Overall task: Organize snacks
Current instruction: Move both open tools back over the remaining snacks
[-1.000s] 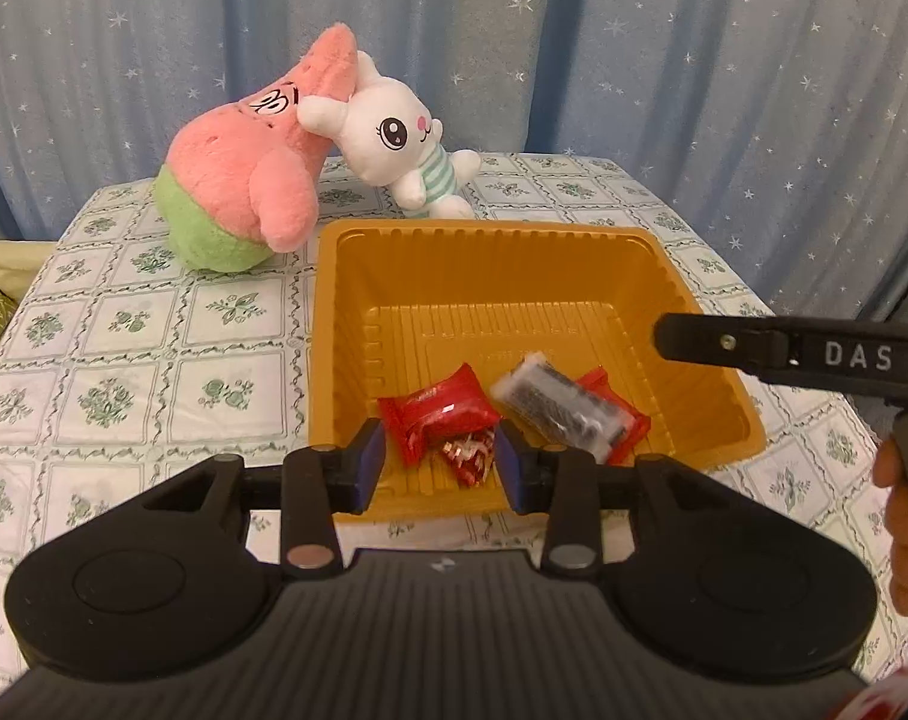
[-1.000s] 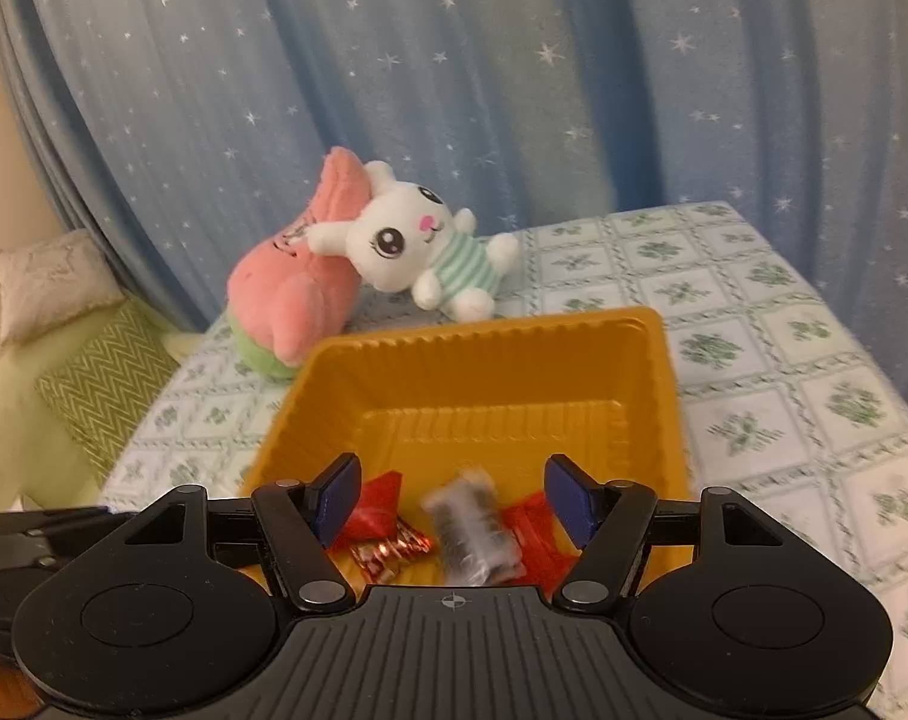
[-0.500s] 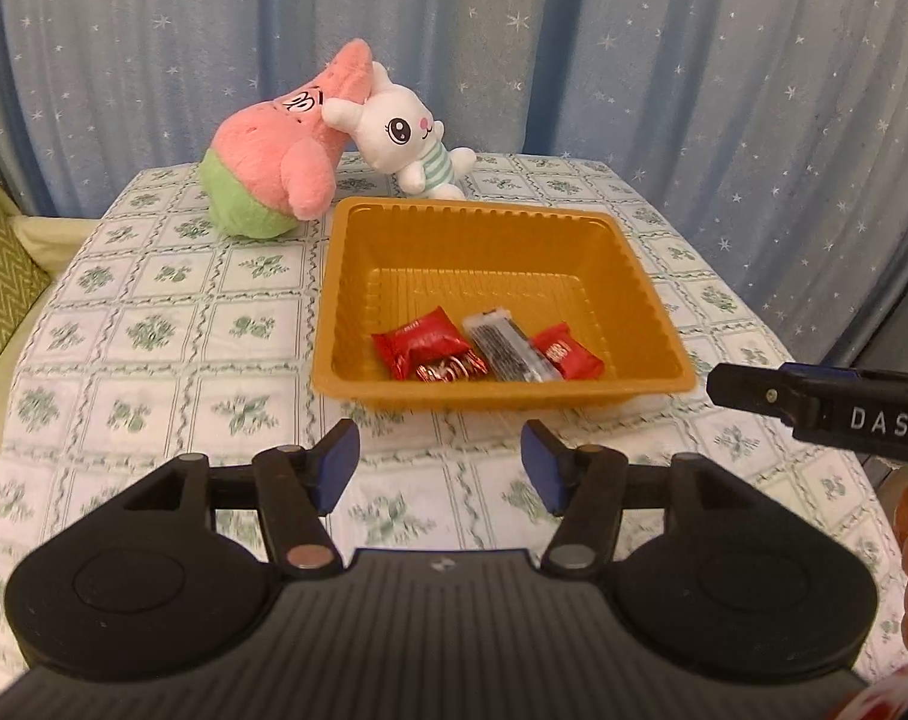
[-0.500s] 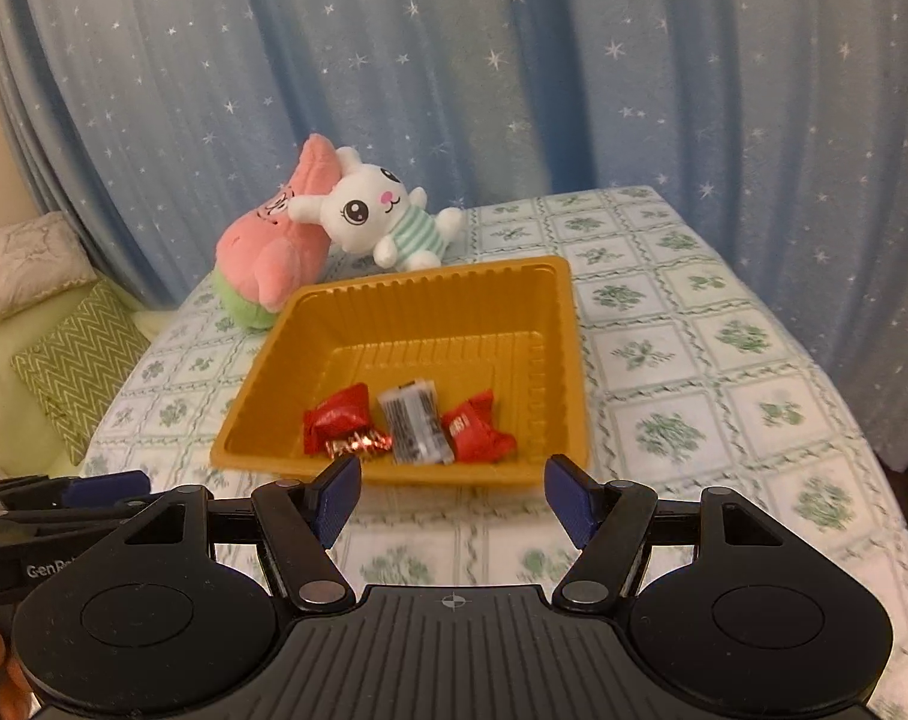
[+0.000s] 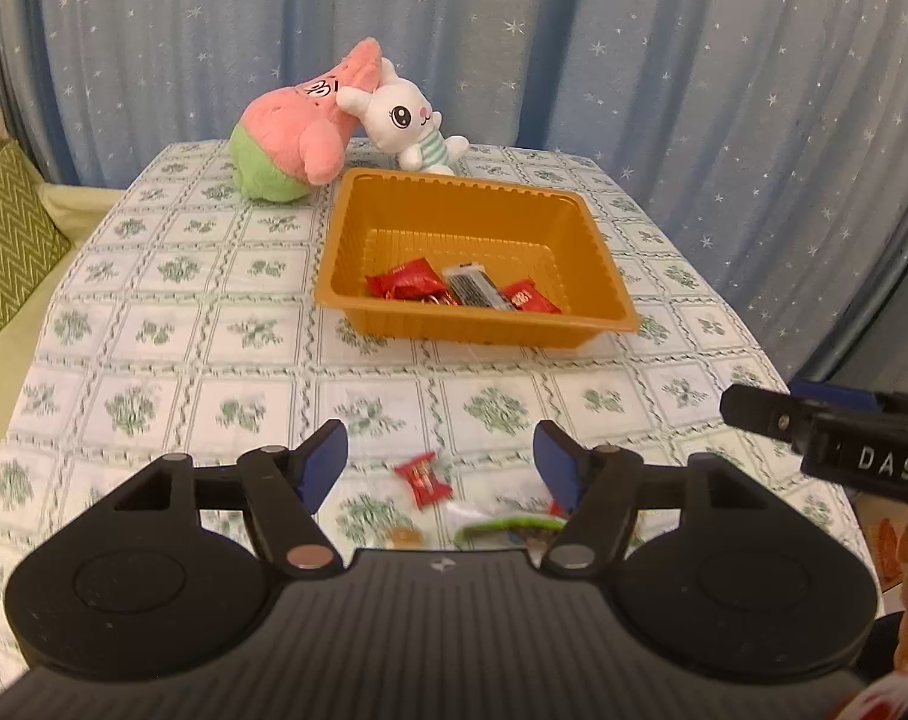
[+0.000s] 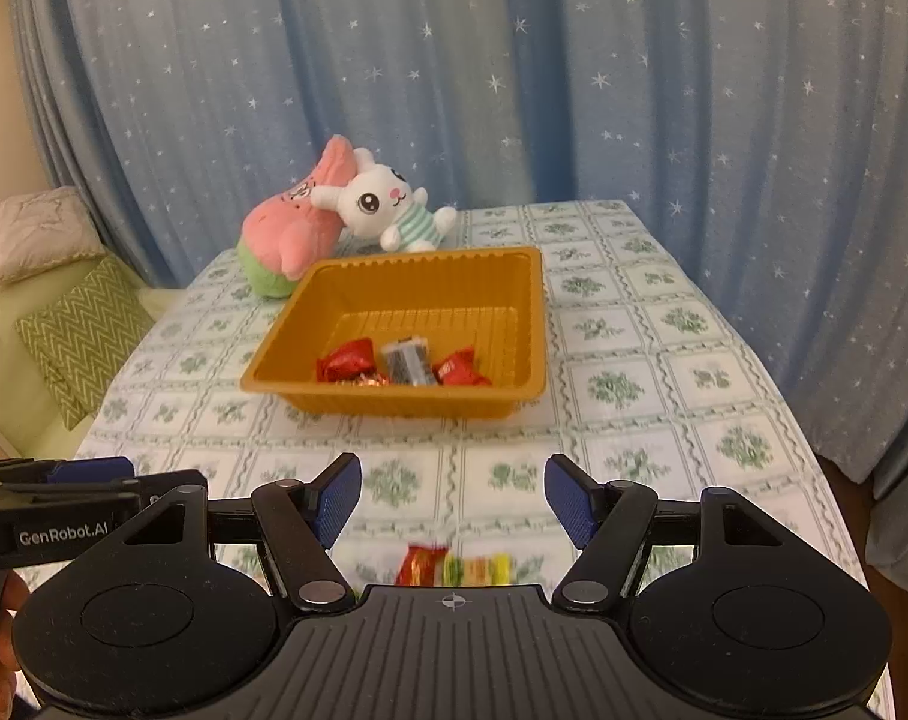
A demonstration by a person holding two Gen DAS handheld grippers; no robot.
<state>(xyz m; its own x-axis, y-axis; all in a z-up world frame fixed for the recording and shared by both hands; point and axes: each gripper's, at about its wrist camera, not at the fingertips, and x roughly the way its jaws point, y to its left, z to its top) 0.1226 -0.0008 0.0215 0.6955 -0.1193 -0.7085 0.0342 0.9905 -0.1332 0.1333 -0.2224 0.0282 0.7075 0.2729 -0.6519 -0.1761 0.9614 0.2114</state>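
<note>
Red and dark wrapped snacks (image 5: pixel 463 291) sit in the orange tray (image 5: pixel 610 294) mid-table; more loose snacks (image 5: pixel 423 478) lie on the tablecloth (image 5: pixel 154 330) at the near edge. Left gripper (image 5: pixel 439 468) above them, jaws opening, nothing gripped; right gripper (image 6: pixel 454 501) wide, empty.

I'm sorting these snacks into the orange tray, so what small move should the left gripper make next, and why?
Probably lower the left gripper onto the small red candy just ahead. Its jaws are opening with nothing between them, and that candy lies loose on the tablecloth, outside the orange tray.
</note>
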